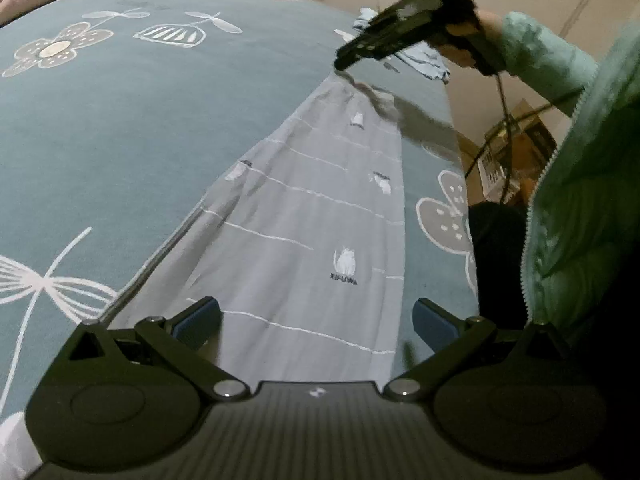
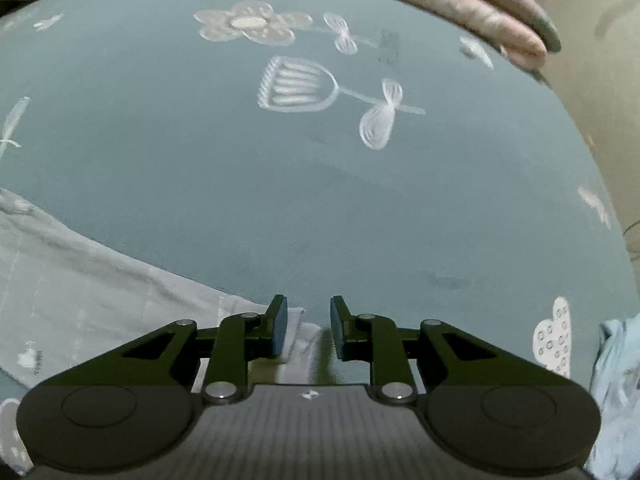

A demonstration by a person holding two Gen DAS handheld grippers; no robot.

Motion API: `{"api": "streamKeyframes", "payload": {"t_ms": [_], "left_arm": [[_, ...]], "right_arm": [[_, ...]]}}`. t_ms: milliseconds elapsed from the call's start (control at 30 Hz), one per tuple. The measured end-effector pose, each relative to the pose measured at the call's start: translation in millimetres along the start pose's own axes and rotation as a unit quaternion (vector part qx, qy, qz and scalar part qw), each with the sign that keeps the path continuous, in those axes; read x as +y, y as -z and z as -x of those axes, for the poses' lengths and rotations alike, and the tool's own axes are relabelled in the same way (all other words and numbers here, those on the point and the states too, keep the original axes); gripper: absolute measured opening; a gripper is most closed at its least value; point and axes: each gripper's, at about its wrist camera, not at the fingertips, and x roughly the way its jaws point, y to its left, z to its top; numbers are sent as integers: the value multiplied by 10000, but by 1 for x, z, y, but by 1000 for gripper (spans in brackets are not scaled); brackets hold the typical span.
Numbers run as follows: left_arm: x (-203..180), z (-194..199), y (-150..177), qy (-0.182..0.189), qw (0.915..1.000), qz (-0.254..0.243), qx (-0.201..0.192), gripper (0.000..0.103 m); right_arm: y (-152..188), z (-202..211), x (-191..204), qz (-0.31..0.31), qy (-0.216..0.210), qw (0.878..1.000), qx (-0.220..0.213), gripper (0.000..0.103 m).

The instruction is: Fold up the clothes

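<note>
Long grey garment with thin white stripes and small cat prints (image 1: 304,208) is lying flat on the teal bed sheet with white flower drawings (image 1: 120,140). Its long axis is running away from the left gripper (image 1: 316,320) toward the right gripper (image 1: 344,65). Left jaws are standing wide open over the near end, pads clear of the cloth on both sides, holding nothing. Right gripper, in a hand with a mint fleece sleeve (image 1: 536,52), is sitting at the far end; in the right wrist view its jaws (image 2: 308,328) are partly closed with a gap, the garment's corner (image 2: 294,332) lying below the left pad. No pinch is showing yet. Judgement: the right hand is nearer to a grasp. A light blue cloth (image 2: 616,380) is lying apart near the bed edge.
</note>
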Motion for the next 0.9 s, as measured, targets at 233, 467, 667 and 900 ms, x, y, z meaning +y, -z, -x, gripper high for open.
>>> {"api": "streamKeyframes", "payload": {"t_ms": [233, 467, 667, 900], "left_arm": [[-4, 14, 3, 28, 10000, -28, -75, 102], [2, 24, 19, -185, 9996, -86, 210, 102], [3, 49, 26, -239, 9995, -179, 111, 102], [0, 69, 52, -476, 9977, -257, 418, 102]], "right_arm": [[19, 7, 40, -61, -653, 9975, 257, 29], [35, 3, 24, -1301, 262, 9870, 906, 46], [4, 36, 91, -1056, 813, 9889, 661, 64], [-17, 29, 178, -1138, 494, 9907, 559, 67]]}}
